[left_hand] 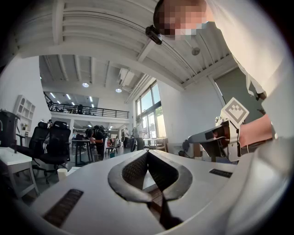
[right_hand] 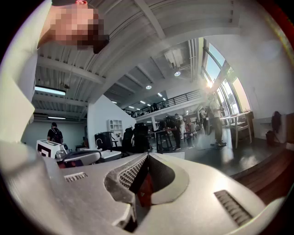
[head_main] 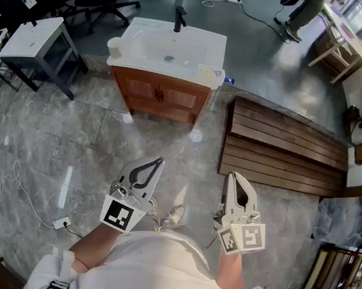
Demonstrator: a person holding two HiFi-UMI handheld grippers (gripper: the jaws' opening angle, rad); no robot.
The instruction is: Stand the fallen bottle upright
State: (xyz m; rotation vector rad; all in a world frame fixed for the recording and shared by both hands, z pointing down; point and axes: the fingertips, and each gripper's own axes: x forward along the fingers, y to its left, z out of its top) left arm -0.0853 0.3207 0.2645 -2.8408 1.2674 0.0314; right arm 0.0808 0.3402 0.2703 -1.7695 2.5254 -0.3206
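Note:
The fallen bottle [head_main: 215, 75], pale with a blue cap, lies on its side at the right front corner of the white sink top [head_main: 197, 47], on a wooden cabinet far ahead of me. I hold both grippers close to my body, level, well short of the cabinet. My left gripper [head_main: 159, 161] is shut with nothing in it; its tips meet in the left gripper view [left_hand: 148, 152]. Likewise shut and bare is my right gripper [head_main: 234, 177], whose jaws touch in the right gripper view [right_hand: 147, 157]. Neither gripper view shows the bottle.
A black faucet [head_main: 179, 18] and a white cup [head_main: 115, 47] stand on the sink. A slatted wooden platform [head_main: 279, 150] lies to the right, a white side table [head_main: 33, 38] and office chairs to the left. Cables [head_main: 5, 177] trail over the grey floor.

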